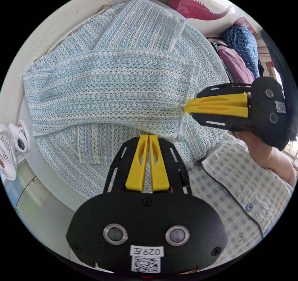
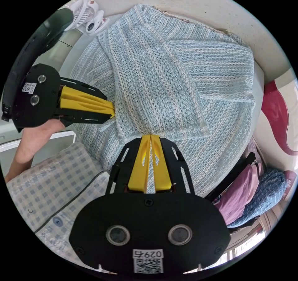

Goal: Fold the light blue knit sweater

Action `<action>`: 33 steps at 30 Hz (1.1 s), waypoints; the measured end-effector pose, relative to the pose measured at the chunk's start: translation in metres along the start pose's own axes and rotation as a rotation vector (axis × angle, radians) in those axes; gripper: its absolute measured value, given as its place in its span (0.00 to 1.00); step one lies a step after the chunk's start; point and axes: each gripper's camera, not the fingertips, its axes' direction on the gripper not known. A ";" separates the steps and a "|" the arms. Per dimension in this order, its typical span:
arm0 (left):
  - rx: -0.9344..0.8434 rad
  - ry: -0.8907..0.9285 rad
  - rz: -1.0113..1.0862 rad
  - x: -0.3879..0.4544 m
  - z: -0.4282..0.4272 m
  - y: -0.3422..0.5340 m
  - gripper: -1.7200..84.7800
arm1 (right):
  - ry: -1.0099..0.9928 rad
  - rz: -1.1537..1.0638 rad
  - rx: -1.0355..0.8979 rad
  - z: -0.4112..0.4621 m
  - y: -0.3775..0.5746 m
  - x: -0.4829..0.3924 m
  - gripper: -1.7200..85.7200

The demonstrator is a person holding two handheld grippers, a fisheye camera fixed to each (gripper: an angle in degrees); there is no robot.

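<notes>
**Two grippers pinch a folded knit at the desk's near edge**

A white desk (image 1: 46, 181) carries the light blue knit sweater (image 1: 118, 85), which covers most of its top and reaches from the wall-side edge to the edge nearest the person. The sweater lies partly folded, one sleeve laid across the body in a broad band.

The person, in a blue-and-white checked shirt (image 1: 236, 184), stands at the near edge of the desk with a hand wrapped around each tool. The left gripper (image 1: 148, 135) has its yellow jaws pressed together on the sweater's edge at the desk's near side. The right gripper (image 2: 151, 135) likewise nips the knit with its jaws drawn tight, just beside the first.

A small white fan (image 1: 9, 156) sits at one end of the desk. Beyond the other end, purple and blue-checked clothes (image 1: 242, 54) hang in a heap.
</notes>
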 end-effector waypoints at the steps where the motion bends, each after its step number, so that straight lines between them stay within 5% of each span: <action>1: 0.000 0.000 0.001 0.000 0.000 0.000 0.01 | 0.000 0.001 0.000 -0.001 0.001 0.000 0.01; 33: 0.011 -0.019 0.019 -0.011 0.033 0.024 0.01 | 0.018 -0.006 0.007 -0.063 0.068 0.028 0.01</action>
